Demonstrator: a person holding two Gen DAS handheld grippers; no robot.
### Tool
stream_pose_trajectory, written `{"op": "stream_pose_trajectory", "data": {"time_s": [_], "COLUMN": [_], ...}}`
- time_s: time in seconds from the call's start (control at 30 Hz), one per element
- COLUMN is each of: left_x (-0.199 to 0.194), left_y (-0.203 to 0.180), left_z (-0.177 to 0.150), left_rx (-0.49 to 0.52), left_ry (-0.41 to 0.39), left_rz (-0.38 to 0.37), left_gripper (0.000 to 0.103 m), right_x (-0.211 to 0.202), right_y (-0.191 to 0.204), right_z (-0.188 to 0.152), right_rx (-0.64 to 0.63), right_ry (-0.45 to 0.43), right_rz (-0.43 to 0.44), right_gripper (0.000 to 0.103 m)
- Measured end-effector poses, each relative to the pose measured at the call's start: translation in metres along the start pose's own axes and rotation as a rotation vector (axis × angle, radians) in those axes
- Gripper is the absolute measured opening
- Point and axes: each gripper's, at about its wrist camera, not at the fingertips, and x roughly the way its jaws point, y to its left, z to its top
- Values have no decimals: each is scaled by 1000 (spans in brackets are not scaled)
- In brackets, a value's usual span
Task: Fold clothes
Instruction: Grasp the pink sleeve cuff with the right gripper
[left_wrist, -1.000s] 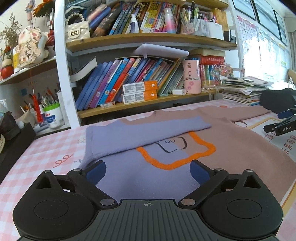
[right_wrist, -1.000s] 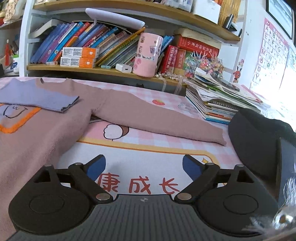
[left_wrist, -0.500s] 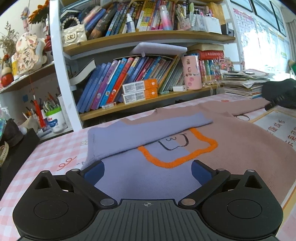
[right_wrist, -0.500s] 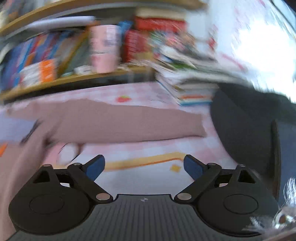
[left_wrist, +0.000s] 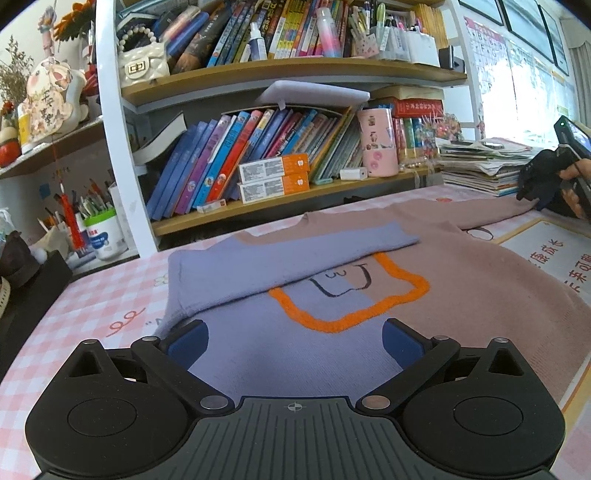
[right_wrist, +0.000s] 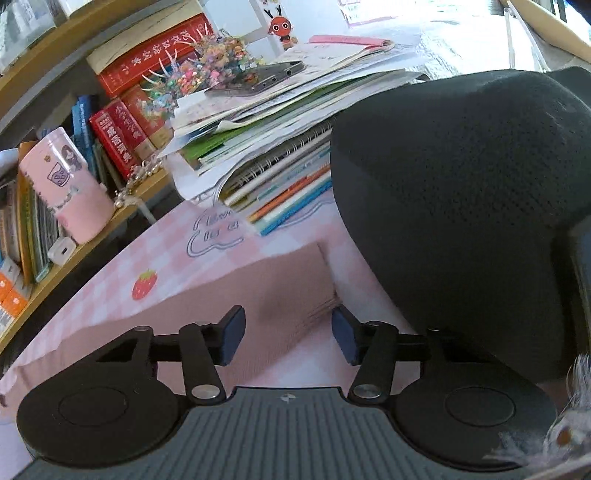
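On the sweater, the lilac sleeve lies folded; my right gripper, jaws just narrowed, straddles the mauve cuff unpinched; left gripper spread.

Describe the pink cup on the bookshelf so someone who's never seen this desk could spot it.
Find the wooden bookshelf behind the sweater. On its lowest shelf, right of the leaning children's books, stands the cup. It is the only tall pink cylinder there, printed with small cartoon pictures.
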Motion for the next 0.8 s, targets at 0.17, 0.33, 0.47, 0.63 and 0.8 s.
{"op": "stream_pose_trajectory", "data": {"time_s": [0.17, 0.33, 0.47, 0.63, 0.8], "left_x": [0, 0, 1, -2, -4], "left_y": [3, 2, 1, -1, -2], "left_z": [-1, -1, -1, -2, -2], "left_rx": [-22, -17, -12, 3, 12], "left_ry": [-1, 1, 1, -14, -31], "left_rz": [-15, -12, -9, -1, 1], "left_gripper": [102, 102, 102, 102, 102], "right_x": [4, -15, -50, -109, -130], "right_y": [1, 16, 57, 156, 252], "right_z": [-2, -1, 0, -9, -44], "right_rx": [-20, -17, -56, -196, -337], "right_ry": [-17, -50, -88, -139, -119], "right_rz": [-4, 110, 298, 605, 783], "right_gripper": [24, 5, 5, 5, 5]}}
